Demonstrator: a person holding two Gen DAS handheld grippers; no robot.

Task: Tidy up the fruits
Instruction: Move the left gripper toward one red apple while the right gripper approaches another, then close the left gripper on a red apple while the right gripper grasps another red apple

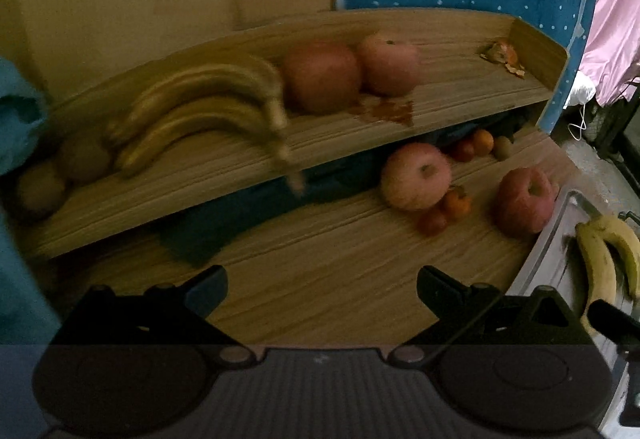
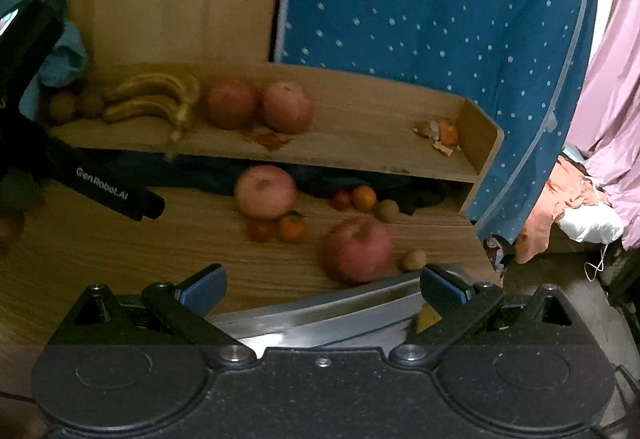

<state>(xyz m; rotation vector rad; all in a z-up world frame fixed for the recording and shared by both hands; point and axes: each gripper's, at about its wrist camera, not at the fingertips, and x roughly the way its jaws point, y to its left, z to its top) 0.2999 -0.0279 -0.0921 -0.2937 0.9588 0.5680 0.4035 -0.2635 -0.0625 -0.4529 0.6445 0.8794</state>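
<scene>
Both the left tongs point(image 1: 322, 289) and the right tongs point(image 2: 322, 289) stand spread wide with nothing between their blue-padded fingers point(image 2: 204, 285), poised above the wood-grain desk point(image 1: 320, 279). On the raised wooden shelf point(image 1: 360, 119) lie a bunch of yellow bananas point(image 1: 200, 119), two red apples point(image 1: 320, 77) and some orange peel scraps point(image 1: 504, 55). Two more pink-red apples point(image 1: 416, 175) and several small orange tangerines point(image 1: 456, 203) sit loose on the desk below, while two yellow bananas point(image 1: 600, 263) rest in the metal tray point(image 1: 552, 239) at the right edge.

a home: wooden shelf point(image 2: 360, 143), hanging clothes point(image 2: 440, 39).
</scene>
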